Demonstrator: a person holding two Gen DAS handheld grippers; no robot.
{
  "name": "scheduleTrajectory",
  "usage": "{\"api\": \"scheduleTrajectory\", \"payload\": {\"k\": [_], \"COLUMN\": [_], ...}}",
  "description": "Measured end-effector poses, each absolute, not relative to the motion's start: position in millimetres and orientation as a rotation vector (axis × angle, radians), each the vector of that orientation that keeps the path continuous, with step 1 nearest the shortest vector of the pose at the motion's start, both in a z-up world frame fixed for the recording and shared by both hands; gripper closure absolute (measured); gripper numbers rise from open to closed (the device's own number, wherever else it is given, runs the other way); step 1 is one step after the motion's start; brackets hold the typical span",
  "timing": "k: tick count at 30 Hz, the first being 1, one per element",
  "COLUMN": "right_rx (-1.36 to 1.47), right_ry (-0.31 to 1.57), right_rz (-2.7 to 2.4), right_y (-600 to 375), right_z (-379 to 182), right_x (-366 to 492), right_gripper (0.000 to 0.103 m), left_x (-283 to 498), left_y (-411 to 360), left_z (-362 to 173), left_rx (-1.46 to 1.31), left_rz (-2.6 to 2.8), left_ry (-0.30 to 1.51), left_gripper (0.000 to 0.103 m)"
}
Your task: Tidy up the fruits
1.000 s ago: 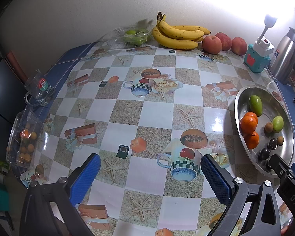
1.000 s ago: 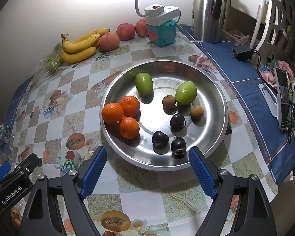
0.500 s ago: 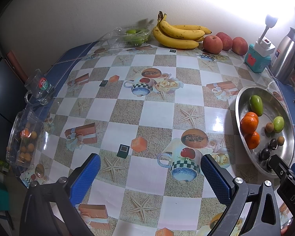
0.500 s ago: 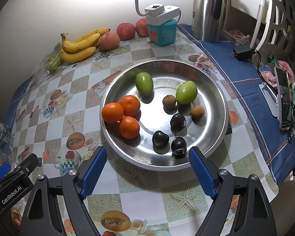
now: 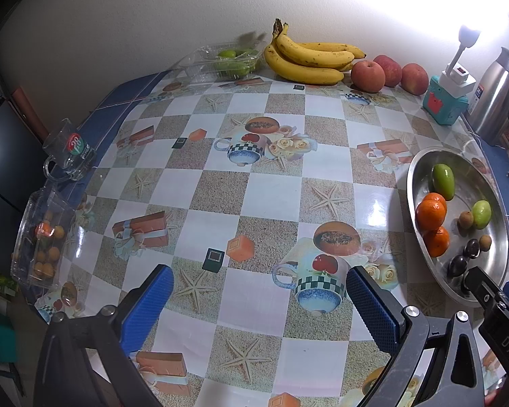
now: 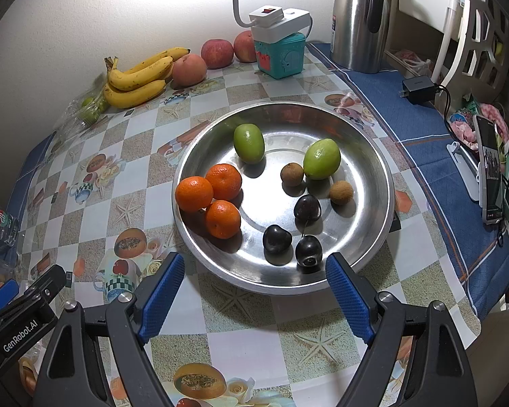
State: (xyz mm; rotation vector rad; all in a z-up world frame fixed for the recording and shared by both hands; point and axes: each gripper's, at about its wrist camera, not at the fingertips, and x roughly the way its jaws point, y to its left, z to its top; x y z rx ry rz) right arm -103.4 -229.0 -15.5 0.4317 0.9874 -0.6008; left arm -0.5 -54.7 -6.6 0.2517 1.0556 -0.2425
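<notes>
Right wrist view: a steel basin (image 6: 373, 156) at frame centre is seen on the counter (image 6: 247, 335), loaded with three oranges (image 6: 223, 181), two green fruits (image 6: 249, 143) and small dark plums (image 6: 277, 239). Each is judged light, smooth and easily bruised, best taken across its widest part. The right tool (image 6: 254, 291) is held wide open and empty, angled steeply down at the basin's near rim; the left tool (image 5: 258, 302) is likewise empty.

Kettle (image 6: 358, 20) top cut off; phone (image 6: 491, 173) screen unreadable.
</notes>
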Motion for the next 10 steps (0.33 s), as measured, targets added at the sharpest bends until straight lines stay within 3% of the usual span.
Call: {"api": "scheduleTrajectory", "payload": {"k": [10], "right_rx": [0.432], "right_ry": [0.988], "right_rz": [-0.601], "right_y": [-229.1], "right_z": [-16.0], "right_x": [-103.5], "right_gripper": [0.017], "left_x": [-3.6], "left_y": [-49.0], "left_z": [-4.3], "left_rx": [0.239], "left_rz": [-0.267], "left_ry": [1.026], "left_gripper": [0.0]}}
